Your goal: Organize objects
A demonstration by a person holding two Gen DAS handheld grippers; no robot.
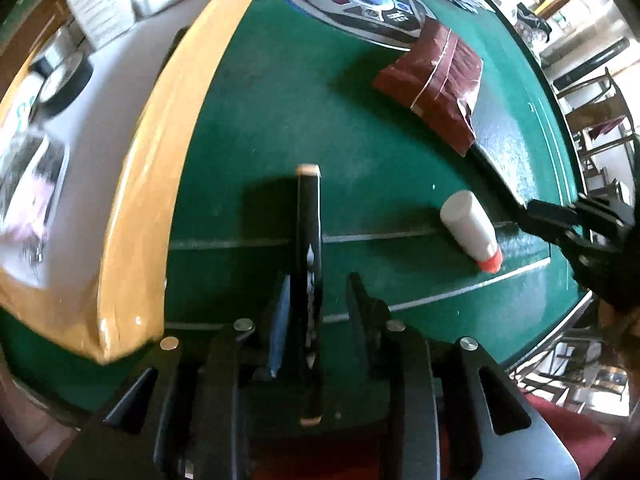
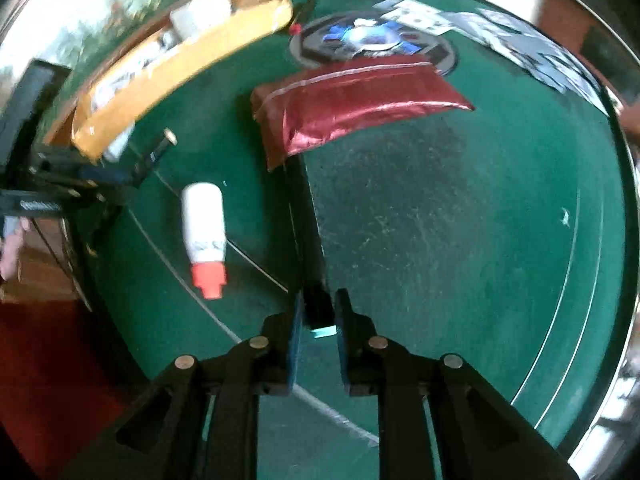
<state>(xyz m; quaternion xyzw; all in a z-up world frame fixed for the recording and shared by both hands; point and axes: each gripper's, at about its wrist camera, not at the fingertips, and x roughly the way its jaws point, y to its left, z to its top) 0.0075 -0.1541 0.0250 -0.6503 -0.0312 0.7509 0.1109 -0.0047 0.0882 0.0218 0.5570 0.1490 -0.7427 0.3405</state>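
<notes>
Across both frames a green felt table (image 1: pixel 304 104) is filling the view. Along the left of the left wrist frame, a yellow cardboard box (image 1: pixel 160 160) is curving down from the top, with a white carton (image 1: pixel 102 4) and a roll of black tape (image 1: pixel 66 76) lying inside it. At the upper right of that frame a dark red foil pouch (image 1: pixel 436 80) is lying flat, with a round patterned disc (image 1: pixel 360 4) just beyond it. Lower right of centre, a white bottle with an orange cap (image 1: pixel 472 228) is lying on its side.

At bottom centre I am seeing my left gripper (image 1: pixel 320 300) standing partly open around a slim black stick with tan ends (image 1: pixel 308 240); the stick is touching the left pad, and the right finger is standing clear of it.

At the bottom centre of the right wrist frame, my right gripper (image 2: pixel 318 320) is pinching the near end of a long black bar (image 2: pixel 306 220), whose far end is running up under the pouch.
</notes>
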